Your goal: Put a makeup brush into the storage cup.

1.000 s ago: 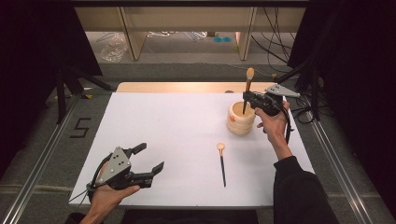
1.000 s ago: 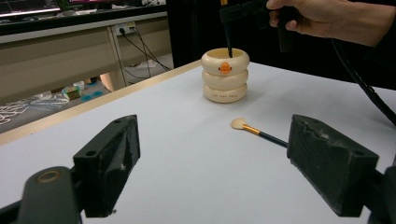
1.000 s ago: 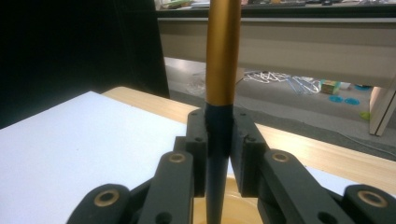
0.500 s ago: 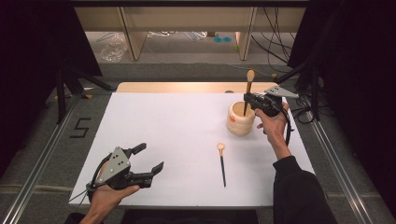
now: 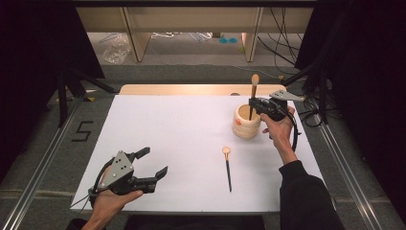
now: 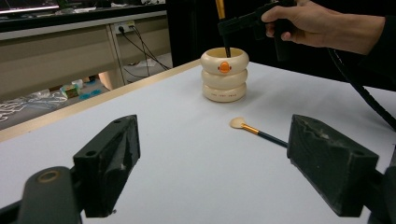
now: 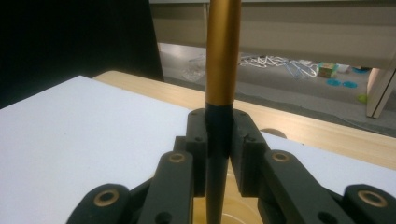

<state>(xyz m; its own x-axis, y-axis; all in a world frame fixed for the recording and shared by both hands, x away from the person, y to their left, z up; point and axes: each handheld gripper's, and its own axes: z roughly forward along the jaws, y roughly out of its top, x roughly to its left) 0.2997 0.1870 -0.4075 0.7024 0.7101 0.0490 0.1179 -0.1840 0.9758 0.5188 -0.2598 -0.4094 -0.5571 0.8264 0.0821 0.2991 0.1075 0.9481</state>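
A cream ringed holder [image 5: 247,122] [image 6: 224,74] stands at the right of the white table [image 5: 182,139]. My right gripper [image 5: 253,106] [image 7: 218,140] is shut on a makeup brush [image 5: 253,93] [image 7: 222,60], held upright with its black handle end down inside the holder and its bristle head on top. A second makeup brush [image 5: 227,165] [image 6: 254,129] lies flat on the table in front of the holder. My left gripper [image 5: 152,163] [image 6: 210,163] hovers open near the front left edge, nothing between its jaws.
A wooden board [image 5: 186,89] edges the table's far side. Metal rails [image 5: 43,167] run along both sides. Cables [image 5: 306,103] and shelving legs sit beyond the far edge. A black "5" [image 5: 81,130] marks the left floor.
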